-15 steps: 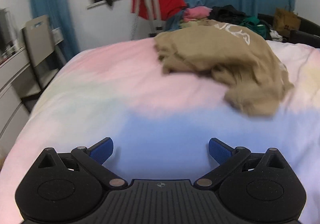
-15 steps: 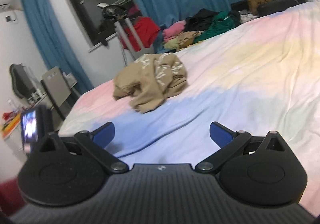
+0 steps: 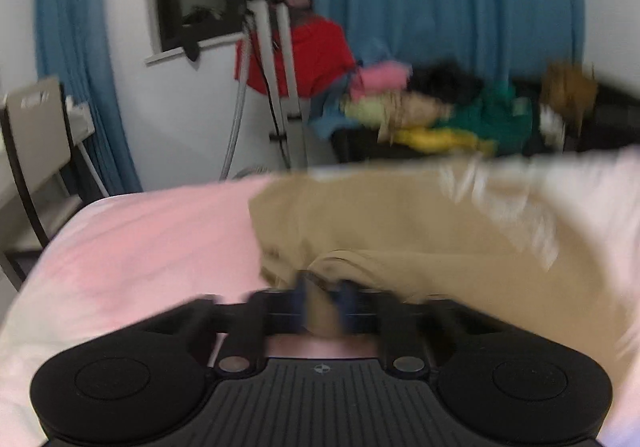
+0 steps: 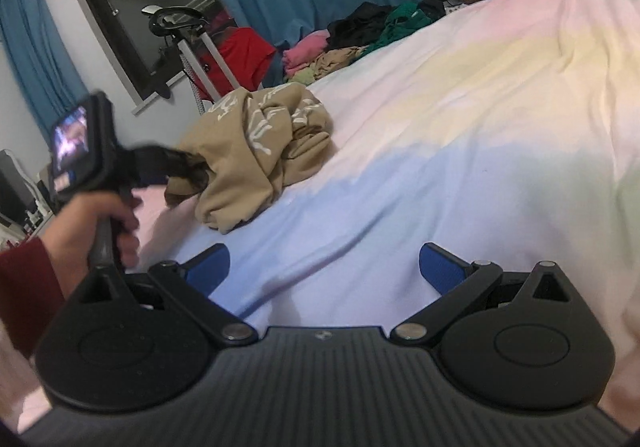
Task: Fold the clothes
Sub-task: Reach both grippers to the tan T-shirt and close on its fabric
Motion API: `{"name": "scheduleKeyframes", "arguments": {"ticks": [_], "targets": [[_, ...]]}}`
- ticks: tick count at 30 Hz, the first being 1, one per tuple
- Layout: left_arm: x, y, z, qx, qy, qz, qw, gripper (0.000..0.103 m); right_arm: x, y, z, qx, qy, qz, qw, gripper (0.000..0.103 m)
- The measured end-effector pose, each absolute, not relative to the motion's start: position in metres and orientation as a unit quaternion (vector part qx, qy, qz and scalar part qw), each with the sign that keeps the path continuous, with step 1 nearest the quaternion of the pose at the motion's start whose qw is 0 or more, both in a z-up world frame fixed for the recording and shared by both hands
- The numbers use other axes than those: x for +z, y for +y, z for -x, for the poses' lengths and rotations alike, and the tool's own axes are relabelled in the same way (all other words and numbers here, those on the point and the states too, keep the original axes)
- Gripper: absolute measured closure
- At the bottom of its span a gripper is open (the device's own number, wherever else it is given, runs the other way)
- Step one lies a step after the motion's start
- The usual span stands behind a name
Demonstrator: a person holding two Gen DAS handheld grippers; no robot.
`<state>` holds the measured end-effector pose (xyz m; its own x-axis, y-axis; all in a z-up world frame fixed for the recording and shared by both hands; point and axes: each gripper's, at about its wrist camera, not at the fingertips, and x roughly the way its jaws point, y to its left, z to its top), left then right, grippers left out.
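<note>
A crumpled tan garment [image 3: 400, 231] with white print lies bunched on the pastel bed cover [image 3: 140, 247]. My left gripper [image 3: 326, 305] is at its near edge, and the jaws are closing with a fold of tan cloth pinched between the blue pads. The right wrist view shows the same garment [image 4: 260, 143] with the left gripper [image 4: 188, 167] pushed into its left side, held by a hand [image 4: 92, 223] in a dark red sleeve. My right gripper [image 4: 324, 271] hovers open over the blue part of the bed cover [image 4: 440, 127], well short of the garment, with nothing between its fingers.
A heap of mixed clothes [image 4: 360, 35] lies beyond the bed's far edge, also seen in the left wrist view as a clothes heap [image 3: 420, 107]. An exercise bike [image 3: 272, 67] draped in red stands by the window. A chair [image 3: 32, 143] stands left of the bed.
My left gripper has gone forward to the tan garment and its jaws have come together on the cloth. My right gripper has sunk closer to the bed and rolled, staying open.
</note>
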<state>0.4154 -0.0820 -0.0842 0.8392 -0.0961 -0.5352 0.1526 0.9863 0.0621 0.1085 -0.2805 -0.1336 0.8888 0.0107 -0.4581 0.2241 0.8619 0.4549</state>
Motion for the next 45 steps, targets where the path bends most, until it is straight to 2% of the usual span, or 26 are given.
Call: {"name": "scheduleKeyframes", "arguments": {"ticks": [5, 11, 16, 24, 29, 32, 34, 39, 41, 45], "targets": [[-0.027, -0.071, -0.368, -0.104, 0.198, -0.021, 0.974, 0.100, -0.122, -0.280, -0.098, -0.058, 0.198, -0.240, 0.948, 0.000], [0.035, -0.043, -0.262, -0.134, 0.183, -0.017, 0.974, 0.101, -0.099, -0.279, -0.076, -0.055, 0.152, -0.225, 0.961, 0.000], [0.066, -0.023, -0.166, -0.142, 0.169, 0.000, 0.975, 0.101, -0.083, -0.262, -0.052, -0.016, 0.121, -0.179, 0.976, 0.000], [0.081, 0.012, -0.029, -0.183, 0.135, 0.033, 0.973, 0.103, -0.061, -0.243, -0.002, 0.052, 0.133, -0.134, 0.981, 0.000], [0.063, 0.029, -0.004, -0.190, 0.108, 0.099, 0.971, 0.103, -0.055, -0.214, 0.020, 0.132, 0.172, -0.112, 0.970, 0.000], [0.040, 0.046, -0.014, -0.162, 0.134, 0.133, 0.969, 0.103, -0.067, -0.189, 0.020, 0.161, 0.213, -0.064, 0.962, 0.008], [0.026, 0.060, -0.025, -0.145, 0.167, 0.149, 0.964, 0.103, -0.077, -0.173, 0.011, 0.164, 0.254, -0.037, 0.953, 0.023], [0.002, 0.095, -0.058, -0.075, 0.231, 0.165, 0.956, 0.101, -0.111, -0.151, -0.014, 0.156, 0.353, -0.028, 0.922, 0.030], [-0.005, 0.106, -0.063, -0.074, 0.233, 0.181, 0.952, 0.095, -0.125, -0.145, -0.020, 0.135, 0.362, -0.030, 0.922, 0.033], [-0.029, 0.119, -0.073, -0.058, 0.248, 0.171, 0.952, 0.094, -0.109, -0.147, -0.050, 0.099, 0.344, -0.079, 0.930, 0.065]]}}
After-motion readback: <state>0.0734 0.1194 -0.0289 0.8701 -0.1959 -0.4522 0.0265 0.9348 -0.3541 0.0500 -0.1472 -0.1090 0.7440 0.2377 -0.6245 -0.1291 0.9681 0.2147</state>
